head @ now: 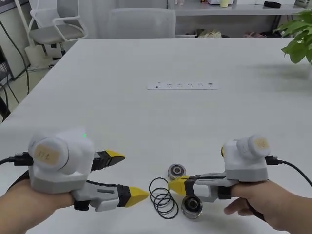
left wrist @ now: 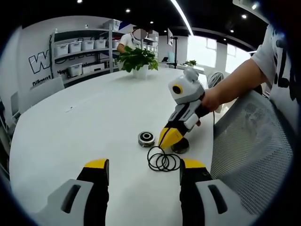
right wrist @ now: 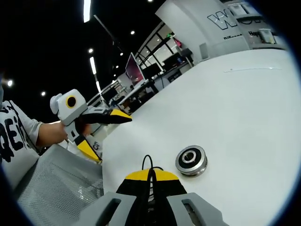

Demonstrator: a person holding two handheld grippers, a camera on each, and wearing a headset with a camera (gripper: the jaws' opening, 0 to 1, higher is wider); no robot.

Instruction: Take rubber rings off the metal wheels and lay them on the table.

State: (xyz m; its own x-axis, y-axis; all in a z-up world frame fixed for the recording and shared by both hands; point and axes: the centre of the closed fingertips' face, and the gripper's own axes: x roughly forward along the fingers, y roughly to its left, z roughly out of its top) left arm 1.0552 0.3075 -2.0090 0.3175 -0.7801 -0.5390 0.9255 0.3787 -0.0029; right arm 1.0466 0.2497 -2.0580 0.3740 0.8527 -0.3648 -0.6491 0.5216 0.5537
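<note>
In the head view my left tongs point(head: 127, 175) sit at the lower left with the jaws spread wide and nothing between them. My right tongs point(head: 178, 185) come in from the lower right, yellow tips together just beside the loose rings point(head: 163, 196) lying flat on the table point(head: 146, 112). That pile runs from upper left to lower right. The near wheel point(head: 192, 205) lies directly under the right jaws and the far wheel point(head: 176, 171) just above them. Both are flat, with their bores facing up. In the left gripper view my own jaws stand well apart low in the frame, with the pile between and beyond them. In the right gripper view the jaws are clamped on the pinched ring point(right wrist: 148, 165), a thin black loop standing on edge and rising toward the frame centre. I judge I am laying this ring down: next I need to lower it onto the table and release it. I cannot tell whether the far wheel carries a ring.
</note>
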